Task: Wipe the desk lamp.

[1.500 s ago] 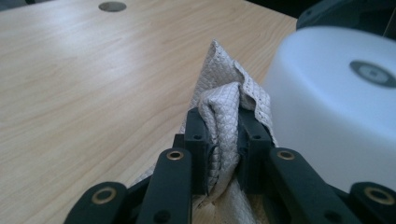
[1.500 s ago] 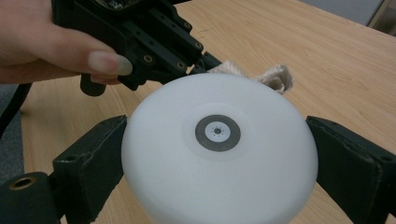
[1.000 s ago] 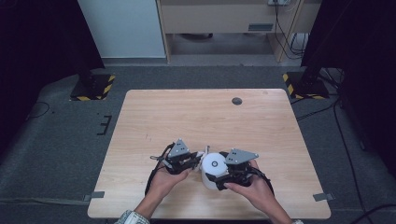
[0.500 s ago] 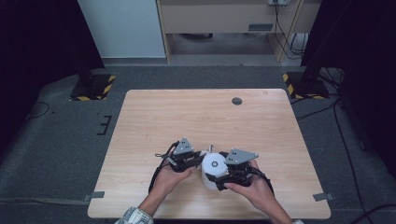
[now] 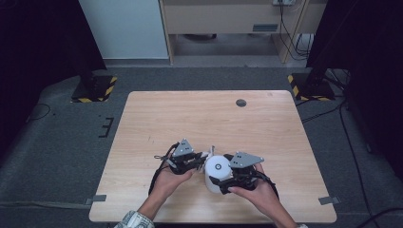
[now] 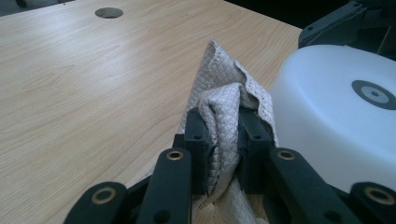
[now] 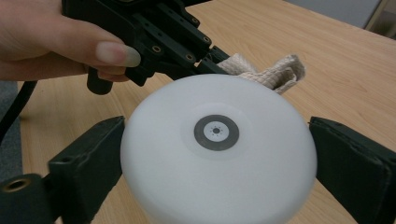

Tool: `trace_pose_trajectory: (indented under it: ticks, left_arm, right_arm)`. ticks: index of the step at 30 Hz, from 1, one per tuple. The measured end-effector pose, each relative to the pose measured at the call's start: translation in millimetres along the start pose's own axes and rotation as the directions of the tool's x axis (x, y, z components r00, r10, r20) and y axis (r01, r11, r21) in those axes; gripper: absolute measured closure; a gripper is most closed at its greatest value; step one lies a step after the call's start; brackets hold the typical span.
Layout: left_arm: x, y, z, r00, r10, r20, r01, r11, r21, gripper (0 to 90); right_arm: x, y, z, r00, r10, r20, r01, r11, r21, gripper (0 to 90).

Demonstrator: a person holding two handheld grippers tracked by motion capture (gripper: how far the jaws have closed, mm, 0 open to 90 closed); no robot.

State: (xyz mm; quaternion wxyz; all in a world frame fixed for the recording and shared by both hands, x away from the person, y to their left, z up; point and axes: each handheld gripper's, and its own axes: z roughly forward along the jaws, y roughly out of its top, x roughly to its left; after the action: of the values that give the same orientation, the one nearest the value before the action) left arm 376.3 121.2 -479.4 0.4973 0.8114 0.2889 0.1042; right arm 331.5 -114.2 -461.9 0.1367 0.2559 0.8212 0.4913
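Cloth pinched left, white container clamped right

Low on the near half of the tabletop (image 5: 157,118), both grippers close together, almost touching across the work.

Left gripper (image 6: 223,140): jaws pressed together on a fold of quilted white cloth (image 6: 223,105), diamond-stitched, bunched between the two black pads and rising above them to a point. Seen from the high view at (image 5: 196,160), with the cloth (image 5: 210,151) sticking up just past the jaw tips and lying right against the container's left side. Left hand (image 5: 166,181) wrapped around the gripper body from below.

Right gripper (image 7: 217,154): jaws spread wide yet clamped on a round white container (image 7: 218,149), one pad against each flank, the flat top with its small grey ring mark facing the camera. From above, the gripper at (image 5: 219,182), the container (image 5: 216,172) standing upright on the wood, held from the right side by the right hand (image 5: 259,194).

Cloth just beside the container, between it and the left jaws; whether the fabric actually touches the white wall, hard to say from above, though close enough in the left gripper view to look like contact. Farther up the tabletop, well apart from everything, a small dark round grommet (image 5: 241,102).
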Motion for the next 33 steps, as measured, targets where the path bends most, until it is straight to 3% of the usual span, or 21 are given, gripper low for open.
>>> trace_pose_trajectory:
  ticks: [5, 10, 16, 26, 29, 33]
  left_arm:
    - [-0.1, 6.3, -3.5, 0.9998, -0.005, 0.018, 0.006, 0.9997, -0.022, 76.3]
    - [2.0, 17.1, -1.4, 0.9994, 0.001, 0.034, 0.000, 0.9992, -0.039, 76.3]
    - [3.3, 15.4, 11.0, 0.9973, 0.019, 0.071, -0.019, 0.9998, -0.010, 76.4]
    - [6.0, -5.7, 28.1, 0.9976, 0.029, 0.063, -0.034, 0.9952, 0.091, 76.5]
    - [6.3, -4.8, 26.3, 0.9974, 0.028, 0.066, -0.034, 0.9955, 0.089, 76.5]
    - [6.5, 2.8, 18.2, 0.9971, 0.005, 0.075, -0.008, 0.9992, 0.040, 76.5]
  right_arm:
    - [0.4, -2.9, -9.4, 0.9999, -0.005, 0.011, 0.005, 1.000, -0.014, 8.7]
    - [2.2, -3.0, -6.9, 0.9995, -0.028, 0.015, 0.028, 1.000, -0.001, 9.6]
    - [1.2, -2.6, -7.7, 0.9994, -0.033, 0.006, 0.033, 0.999, 0.010, 9.7]
    - [0.7, -2.0, -7.8, 0.9994, -0.035, 0.000, 0.035, 0.999, 0.014, 9.7]
    - [0.5, -2.2, -7.7, 0.9992, -0.040, 0.001, 0.040, 0.999, 0.014, 9.6]
    - [0.1, -2.0, -7.1, 0.9991, -0.041, 0.006, 0.041, 0.999, 0.015, 9.6]
